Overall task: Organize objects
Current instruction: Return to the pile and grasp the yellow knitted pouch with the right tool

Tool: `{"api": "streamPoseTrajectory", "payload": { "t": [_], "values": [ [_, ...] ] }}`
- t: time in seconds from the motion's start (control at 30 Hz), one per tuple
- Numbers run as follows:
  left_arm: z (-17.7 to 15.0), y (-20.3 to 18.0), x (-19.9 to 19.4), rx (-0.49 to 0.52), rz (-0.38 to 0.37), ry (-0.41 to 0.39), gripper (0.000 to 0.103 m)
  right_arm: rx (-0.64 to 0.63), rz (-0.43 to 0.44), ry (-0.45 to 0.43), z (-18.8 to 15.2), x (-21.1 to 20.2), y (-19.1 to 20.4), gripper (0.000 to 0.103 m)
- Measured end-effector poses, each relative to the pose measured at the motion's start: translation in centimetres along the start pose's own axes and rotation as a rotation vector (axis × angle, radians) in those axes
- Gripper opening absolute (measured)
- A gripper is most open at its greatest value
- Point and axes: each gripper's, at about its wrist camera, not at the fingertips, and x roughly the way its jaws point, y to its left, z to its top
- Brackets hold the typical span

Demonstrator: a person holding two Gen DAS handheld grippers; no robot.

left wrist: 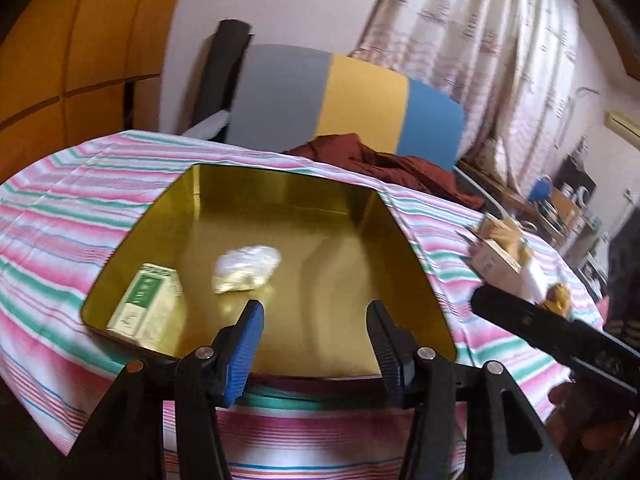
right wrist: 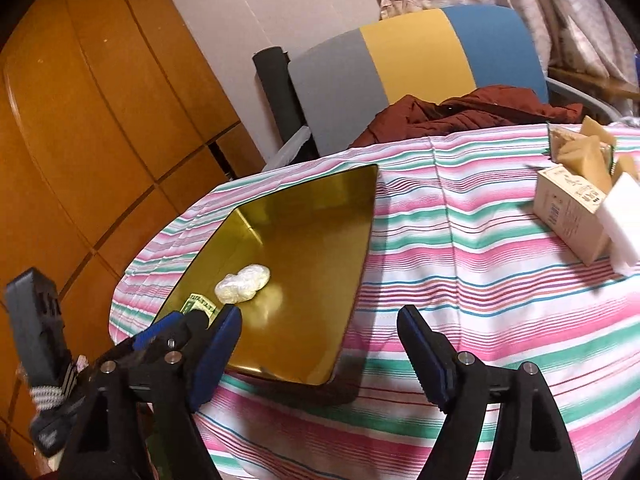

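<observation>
One gold tin tray (left wrist: 312, 208) sits on the striped worktop (left wrist: 60, 216) toward its left edge, holding two things: one green-and-white box (left wrist: 146, 306) in its near-left corner and one crinkly clear plastic bundle (left wrist: 246, 268) mid-tray. Left tool (left wrist: 314, 322) and right tool (right wrist: 320, 328) both gape, empty. One cream carton (right wrist: 568, 216) stands by the worktop's right edge.

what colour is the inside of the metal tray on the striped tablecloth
Shiny gold, across the whole inside of the rectangular metal tray; it shows best in the left wrist view.
</observation>
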Motion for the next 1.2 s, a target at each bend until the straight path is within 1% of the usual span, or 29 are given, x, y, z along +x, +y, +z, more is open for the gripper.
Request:
{"api": "streamPoseTrajectory", "payload": {
  "t": [0.17,0.33,0.47,0.63,0.8,0.93,1.03,1.13,1.2],
  "values": [
    [-0.3,-1.8,-0.2,0.032,-0.055,0.009,0.054,0.019,-0.023,-0.011,0.2,-0.3,-0.9,0.081],
    [-0.7,-3.6,-0.3,0.081,-0.090,0.015,0.054,0.033,-0.065,-0.023,0.3,-0.8,-2.1,0.081],
    [-1.3,-5.0,-0.5,0.121,-0.120,0.016,0.054,0.047,-0.102,-0.010,0.4,-1.1,-3.5,0.081],
    [-1.7,-6.5,-0.6,0.153,-0.154,0.027,0.054,0.027,-0.154,-0.008,0.7,-1.9,-5.1,0.081],
    [-2.1,-8.2,-0.6,0.186,-0.184,0.041,0.054,0.014,-0.221,-0.024,0.9,-3.3,-7.4,0.082],
    [-2.4,-9.5,-0.4,0.206,-0.214,0.060,0.054,0.054,-0.299,-0.036,0.9,-4.8,-10.6,0.082],
    [-2.8,-10.5,-0.2,0.226,-0.235,0.078,0.054,0.092,-0.376,-0.054,0.7,-6.3,-13.4,0.083],
    [-3.2,-11.5,0.0,0.247,-0.248,0.093,0.054,0.125,-0.477,-0.091,0.8,-7.8,-16.1,0.083],
    [-3.4,-11.9,0.0,0.258,-0.254,0.099,0.054,0.142,-0.554,-0.131,1.0,-8.9,-17.8,0.086]
  ]
}}
